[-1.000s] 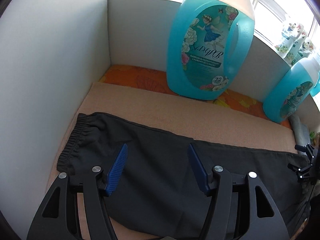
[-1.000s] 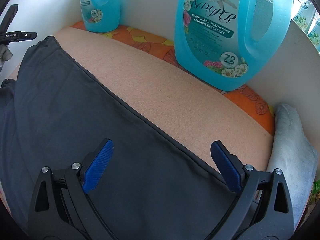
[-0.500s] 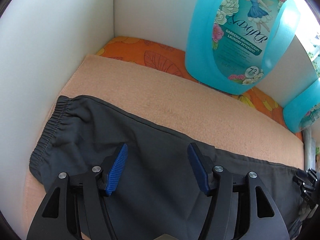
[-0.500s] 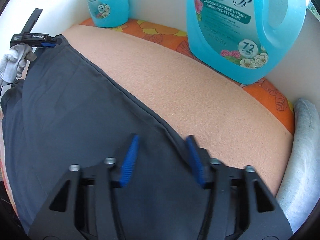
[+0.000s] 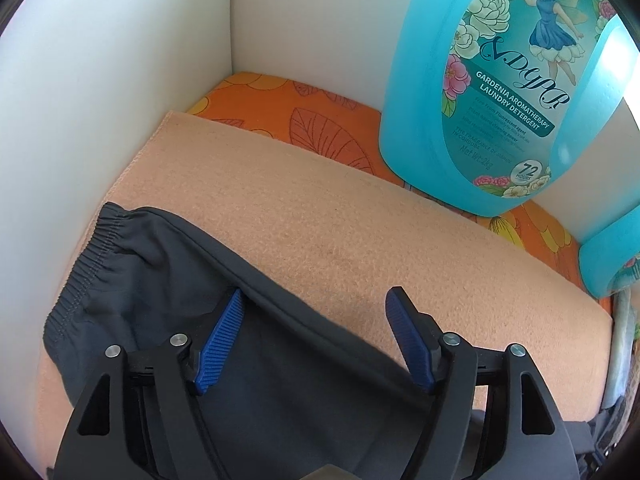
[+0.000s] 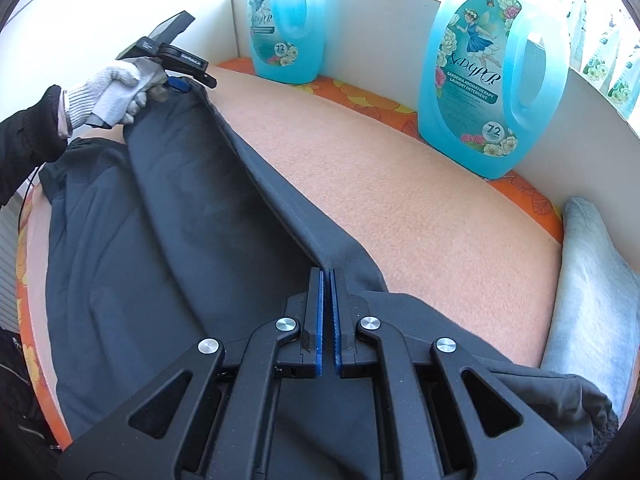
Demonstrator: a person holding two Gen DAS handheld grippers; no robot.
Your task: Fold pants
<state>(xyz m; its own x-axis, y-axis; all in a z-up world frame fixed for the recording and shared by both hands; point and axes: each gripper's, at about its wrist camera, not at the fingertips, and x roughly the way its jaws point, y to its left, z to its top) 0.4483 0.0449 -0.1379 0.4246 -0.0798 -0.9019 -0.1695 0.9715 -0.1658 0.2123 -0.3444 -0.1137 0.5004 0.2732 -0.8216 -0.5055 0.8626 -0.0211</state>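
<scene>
While the right gripper (image 6: pixel 326 312) is clenched on the pants (image 6: pixel 168 240) far edge, left gripper (image 5: pixel 316 344), at ten o'clock, stands released astride it, jaws just widened; folding barely begun.

Orange floral-print surface (image 6: pixel 532 196) carries a peach blanket (image 6: pixel 400 184), two blue detergent bottles (image 6: pixel 492 80) and a pale grey cloth (image 6: pixel 588 280). Dark pants (image 6: pixel 160 248) lie on the blanket.
</scene>
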